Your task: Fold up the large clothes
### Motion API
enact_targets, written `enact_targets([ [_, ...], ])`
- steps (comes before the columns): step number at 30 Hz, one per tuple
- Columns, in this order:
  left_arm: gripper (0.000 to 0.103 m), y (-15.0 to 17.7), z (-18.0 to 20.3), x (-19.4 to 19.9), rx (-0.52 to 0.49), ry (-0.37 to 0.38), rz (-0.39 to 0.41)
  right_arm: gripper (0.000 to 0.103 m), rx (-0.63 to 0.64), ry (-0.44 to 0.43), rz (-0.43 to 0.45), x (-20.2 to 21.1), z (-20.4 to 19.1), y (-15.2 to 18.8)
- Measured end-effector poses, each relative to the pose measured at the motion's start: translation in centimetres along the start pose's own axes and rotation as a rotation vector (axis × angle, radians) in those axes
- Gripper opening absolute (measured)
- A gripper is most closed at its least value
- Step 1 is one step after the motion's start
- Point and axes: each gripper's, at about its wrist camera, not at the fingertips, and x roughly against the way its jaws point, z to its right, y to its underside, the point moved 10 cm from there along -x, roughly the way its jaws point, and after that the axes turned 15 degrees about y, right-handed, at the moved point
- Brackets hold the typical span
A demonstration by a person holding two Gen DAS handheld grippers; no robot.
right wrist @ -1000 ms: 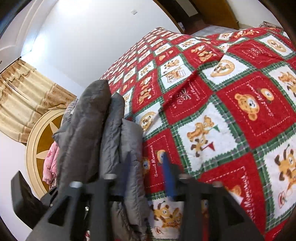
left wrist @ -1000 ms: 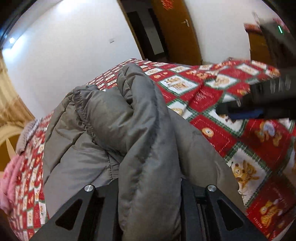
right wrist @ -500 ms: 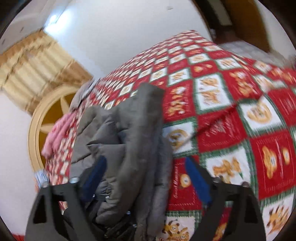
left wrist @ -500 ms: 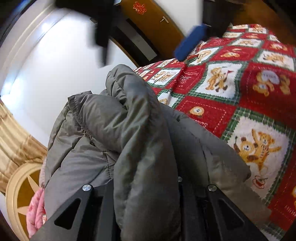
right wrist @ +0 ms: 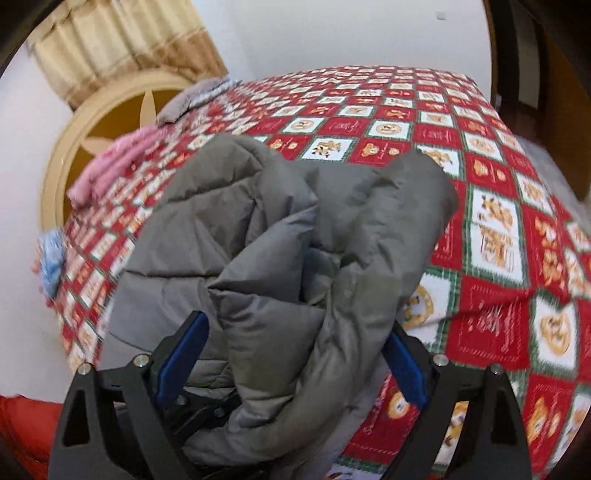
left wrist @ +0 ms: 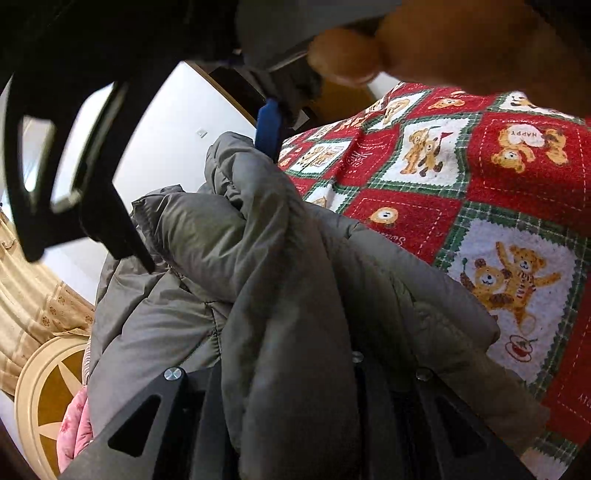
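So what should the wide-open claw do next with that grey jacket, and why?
Probably close on the bunched jacket. The right claw has just been opening and now straddles the bundle, its blue pads not visibly pressing, while the left claw stays shut on one fold. A second grip would let both hands lift and fold it.

Your grey quilted puffer jacket (right wrist: 280, 236) lies on a bedspread (right wrist: 491, 206) checked in red and white squares with green plaid borders, each square printed with tan teddy bears. Your right gripper (right wrist: 291, 354) is black with blue pads (right wrist: 184, 354); your left gripper (left wrist: 291, 417) is black too. At the far side you see a pink garment (right wrist: 110, 162), a grey one (right wrist: 192, 99) and a pale blue one (right wrist: 51, 258), beige curtains (right wrist: 122, 40), a cream-and-brown headboard (right wrist: 66, 147) and white wall (right wrist: 332, 29).
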Motion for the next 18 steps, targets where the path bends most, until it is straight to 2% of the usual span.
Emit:
enact_targets([
  [2, 0.016, 0.1, 0.1, 0.3, -0.003, 0.012, 0.007, 0.084, 0.028, 0.038, -0.002, -0.4, 0.5, 0.1],
  [4, 0.018, 0.1, 0.1, 0.7, 0.004, 0.038, 0.013, 0.058, 0.026, 0.036, -0.025, -0.9, 1.1, 0.5],
  [6, 0.027, 0.3, -0.1, 2.0, 0.04, 0.108, 0.03, 0.045, -0.036, 0.016, -0.043, -1.3, 2.4, 0.8],
  [7, 0.036, 0.5, -0.1, 2.7, 0.056, 0.146, 0.036, 0.041, -0.071, -0.006, -0.049, -1.4, 3.0, 1.0],
  [8, 0.045, 0.8, -0.1, 3.5, 0.075, 0.198, 0.043, 0.04, -0.098, -0.026, -0.053, -1.4, 3.3, 1.2],
  [9, 0.049, 1.2, -0.2, 4.8, 0.102, 0.272, 0.055, 0.039, -0.132, -0.05, -0.057, -1.6, 3.8, 1.5],
  [11, 0.069, 1.9, -0.3, 6.9, 0.135, 0.372, 0.08, 0.039, -0.181, -0.071, -0.059, -1.9, 4.4, 2.2],
  [12, 0.073, 2.6, -0.4, 8.6, 0.154, 0.433, 0.103, 0.039, -0.213, -0.088, -0.058, -2.3, 4.7, 2.7],
  [14, 0.074, 3.6, -1.0, 10.8, 0.184, 0.509, 0.135, 0.039, -0.266, -0.128, -0.056, -2.5, 4.7, 2.9],
  [18, 0.075, 5.7, -5.1, 15.1, 0.367, 0.682, 0.218, 0.04, -0.358, -0.197, -0.047, -3.0, 5.2, 3.7],
])
